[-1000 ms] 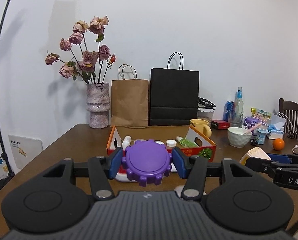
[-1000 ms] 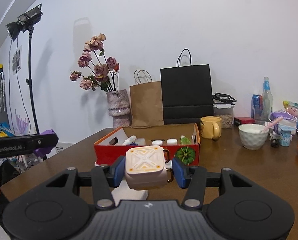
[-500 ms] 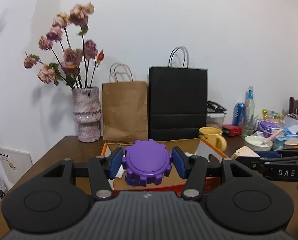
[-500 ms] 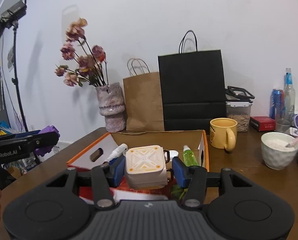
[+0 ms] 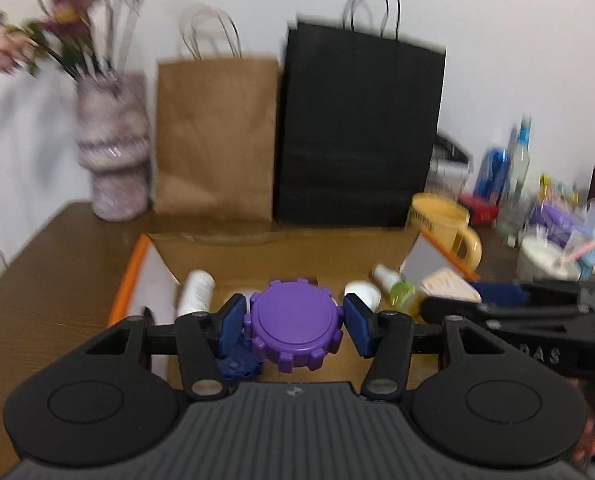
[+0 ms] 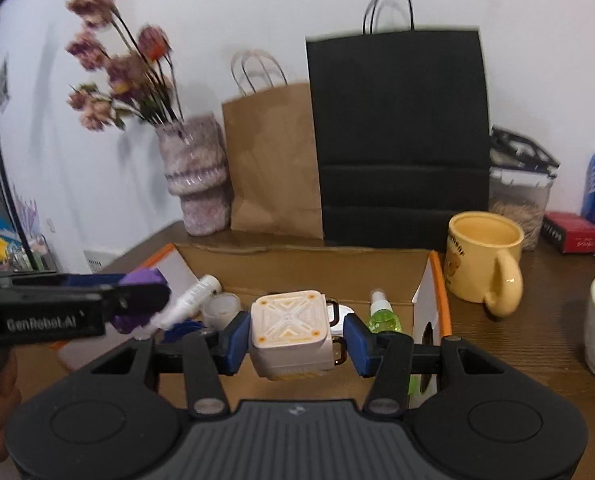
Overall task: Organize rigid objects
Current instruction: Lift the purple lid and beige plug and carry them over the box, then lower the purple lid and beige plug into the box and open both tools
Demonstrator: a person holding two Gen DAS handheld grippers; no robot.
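Left wrist view: left gripper [image 5: 294, 329] clamped on round purple plastic gear-edged lid [image 5: 295, 326], blue pads pressing both sides, lid face-on and centred between fingers. Held above open cardboard box with orange-edged flaps [image 5: 297, 252]. Below and behind the lid inside the box: white plastic tube [image 5: 195, 294], small green spray bottle [image 5: 395, 286], dark blue item [image 5: 237, 366] under the left finger, detail blurred. Right gripper [image 5: 449, 307] just beside on the right, over same box.

Right wrist view: right gripper [image 6: 293, 338] closed on cream square block with orange cross pattern [image 6: 289, 332], block centred between pads, top face towards camera. Hangs over box interior [image 6: 305, 270], green spray bottle [image 6: 383, 314] just right of it. Left gripper [image 6: 137, 294] at left with purple lid [image 6: 141, 280]. Beyond box on brown wooden table [image 6: 517, 332]: yellow ceramic mug [image 6: 483, 258], black paper bag [image 6: 397, 132], brown paper bag [image 6: 275, 160], pink vase of dried flowers [image 6: 195, 180].
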